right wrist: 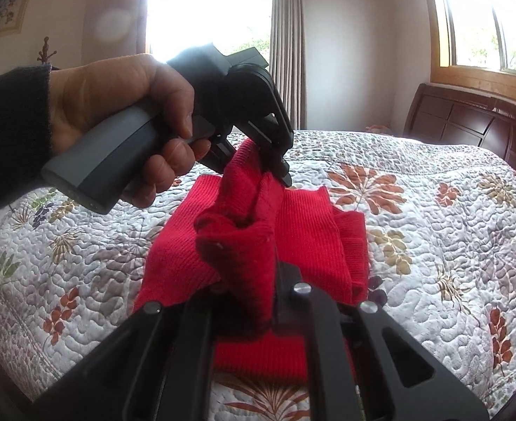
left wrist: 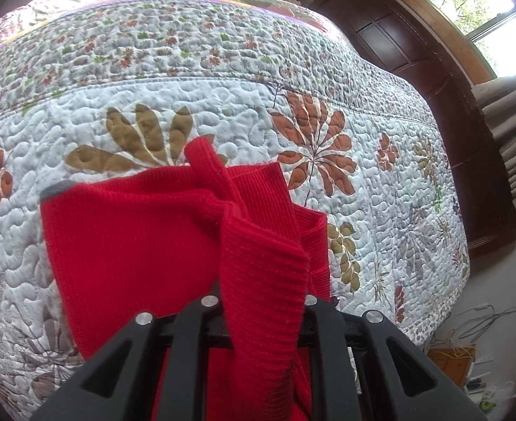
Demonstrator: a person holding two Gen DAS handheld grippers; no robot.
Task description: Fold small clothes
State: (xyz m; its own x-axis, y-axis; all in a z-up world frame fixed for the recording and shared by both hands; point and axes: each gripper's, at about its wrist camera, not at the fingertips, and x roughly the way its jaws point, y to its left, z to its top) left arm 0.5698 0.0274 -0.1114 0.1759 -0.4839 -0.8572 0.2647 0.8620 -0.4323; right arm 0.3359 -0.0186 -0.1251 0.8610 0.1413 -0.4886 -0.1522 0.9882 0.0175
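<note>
Red ribbed knit garment (right wrist: 303,224): small, partly bundled on the quilted floral bedspread (right wrist: 433,245), one strip lifted. Likely soft, light, limp and stretchy; best taken at hems or corners. Left gripper (right wrist: 273,166), in a hand (right wrist: 117,105), pinches the raised fold; right gripper (right wrist: 258,301) is clamped on the same strip. No label or writing legible.

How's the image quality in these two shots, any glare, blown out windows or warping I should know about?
Right wrist view: the window behind the left gripper is blown out white, with a pale flare spot on the wall beside it; the red garment stays sharp. Left wrist view: even daylight, the window less washed out. Both views: fisheye bends the quilt and darkens the corners.
</note>
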